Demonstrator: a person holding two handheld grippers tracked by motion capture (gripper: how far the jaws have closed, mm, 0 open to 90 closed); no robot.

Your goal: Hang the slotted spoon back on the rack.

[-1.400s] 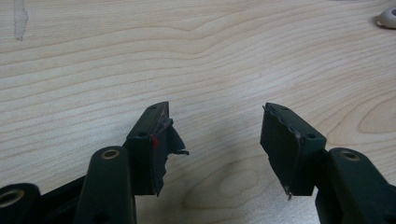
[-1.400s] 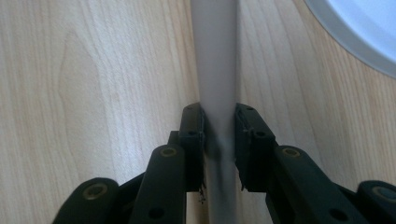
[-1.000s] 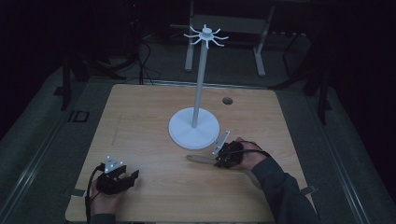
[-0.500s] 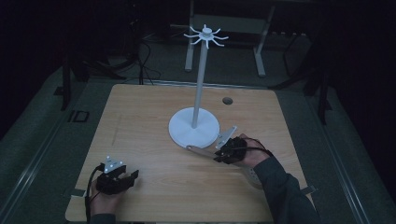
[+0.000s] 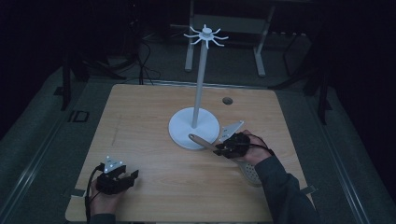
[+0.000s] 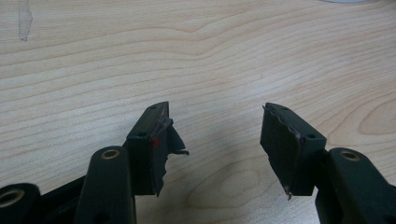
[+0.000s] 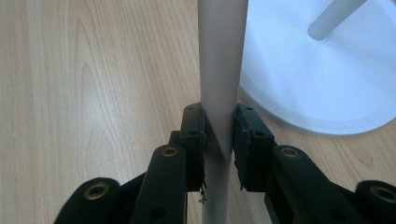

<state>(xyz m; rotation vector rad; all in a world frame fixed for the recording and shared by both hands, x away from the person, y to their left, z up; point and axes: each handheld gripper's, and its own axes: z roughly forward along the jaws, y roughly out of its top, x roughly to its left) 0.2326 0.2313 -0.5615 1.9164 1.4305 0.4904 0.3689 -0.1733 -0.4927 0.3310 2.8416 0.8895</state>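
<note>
- You are gripping a slotted spoon (image 5: 219, 150) by its wooden handle with the right gripper (image 5: 223, 150); in the right gripper view the jaws are pinched tight on the handle (image 7: 219, 84), part-way along it rather than at the tip.
- That hold is leaving the handle's end free and pointing toward the white stand (image 5: 194, 127), which likely suits hanging it on one of the hooks (image 5: 205, 35) at the top of the pole.
- The spoon is hovering low beside the stand's round base (image 7: 327, 79), its perforated bowl (image 5: 250, 173) trailing back under your wrist.
- You are resting the left gripper (image 5: 122, 179) near the table's (image 5: 140, 112) front left corner, well apart from the spoon, jaws spread wide and holding nothing (image 6: 217, 135), so it is staying out of the lifting path.
</note>
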